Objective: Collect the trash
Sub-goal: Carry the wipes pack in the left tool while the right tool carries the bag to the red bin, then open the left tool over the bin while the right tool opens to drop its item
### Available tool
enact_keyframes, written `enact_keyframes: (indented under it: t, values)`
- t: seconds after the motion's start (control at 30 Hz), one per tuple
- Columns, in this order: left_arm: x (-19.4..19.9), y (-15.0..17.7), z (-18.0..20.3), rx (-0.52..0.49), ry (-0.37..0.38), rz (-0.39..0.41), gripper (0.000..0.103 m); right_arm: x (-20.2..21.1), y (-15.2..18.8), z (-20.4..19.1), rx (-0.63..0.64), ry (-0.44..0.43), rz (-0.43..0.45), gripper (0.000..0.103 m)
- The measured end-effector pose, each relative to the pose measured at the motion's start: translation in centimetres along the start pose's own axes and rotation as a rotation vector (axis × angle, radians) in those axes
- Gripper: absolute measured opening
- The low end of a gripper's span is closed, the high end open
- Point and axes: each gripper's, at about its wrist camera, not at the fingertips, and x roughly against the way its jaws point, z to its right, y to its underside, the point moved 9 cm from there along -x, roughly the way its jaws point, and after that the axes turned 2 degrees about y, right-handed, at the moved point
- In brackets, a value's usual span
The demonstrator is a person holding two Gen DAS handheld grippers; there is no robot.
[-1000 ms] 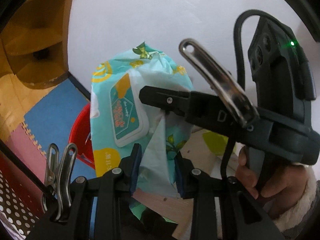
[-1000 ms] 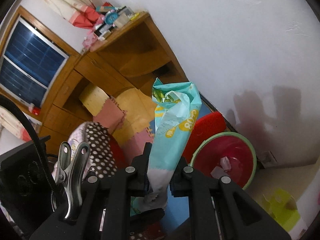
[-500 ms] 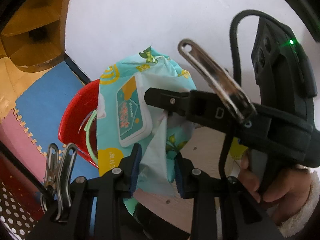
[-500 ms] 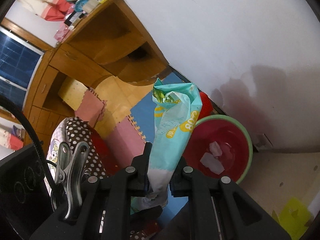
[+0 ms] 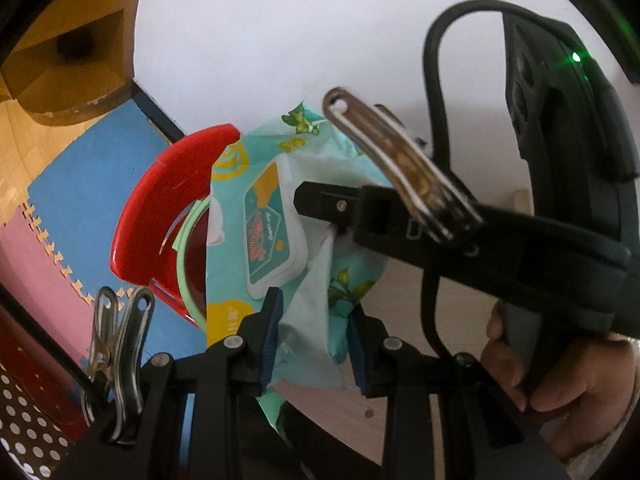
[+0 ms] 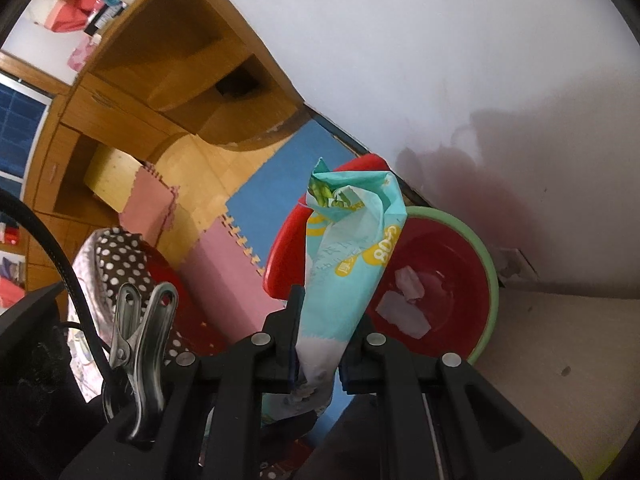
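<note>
Two grippers both pinch the same thing, an empty wet-wipe pack (image 5: 256, 240) made of thin teal plastic. My left gripper (image 5: 314, 338) has its blue pads (image 5: 269, 336) squeezed onto the pack's bottom end, and the pack stands up from there toward twelve o'clock. My right gripper (image 6: 318, 338) is clamped on it too; in its own view the pack (image 6: 348, 256) is a crumpled cone that rises from the jaws toward twelve o'clock. In the left view I can see the right gripper (image 5: 320, 202) come in from three o'clock and bite the pack near its white flip lid (image 5: 276, 236). A hand (image 5: 560, 380) holds that gripper's black handle down at four o'clock. Just behind the pack, toward nine o'clock in the left view, sits a red basin (image 5: 160, 216). In the right view the basin (image 6: 452, 264) has a green rim and lies at about two o'clock from the jaws, with a few white scraps of paper (image 6: 404, 304) inside it. The pack hangs in front of the basin's edge. Foam floor mats (image 6: 280, 168) in blue and pink lie further out at eleven o'clock. A wooden cabinet (image 6: 168, 64) stands beyond them, and a white wall (image 6: 440, 40) fills the top.
</note>
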Motion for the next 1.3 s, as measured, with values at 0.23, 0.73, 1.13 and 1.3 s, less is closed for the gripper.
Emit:
enact_keyframes:
  t: [0.23,0.73,1.13,1.3]
  values:
    - [-5.3,-1.1,-1.8,0.001,-0.058,-0.028,0.031,-3.9,0.7,2.0,0.001,0.081,-0.018,0.015]
    - [-9.1,0.6,-4.3,0.016,-0.204,-0.085,0.032,-12.0,2.6,7.4,-0.192,-0.002,-0.191,0.015]
    - [-10.0,1.1,-7.8,0.087,-0.267,-0.08,0.06,-14.8,4.7,9.1,-0.277,-0.055,-0.256,0.021]
    - [-10.1,0.5,-9.5,0.137,-0.26,-0.064,0.076,-14.4,4.3,10.3,-0.292,0.013,-0.223,0.038]
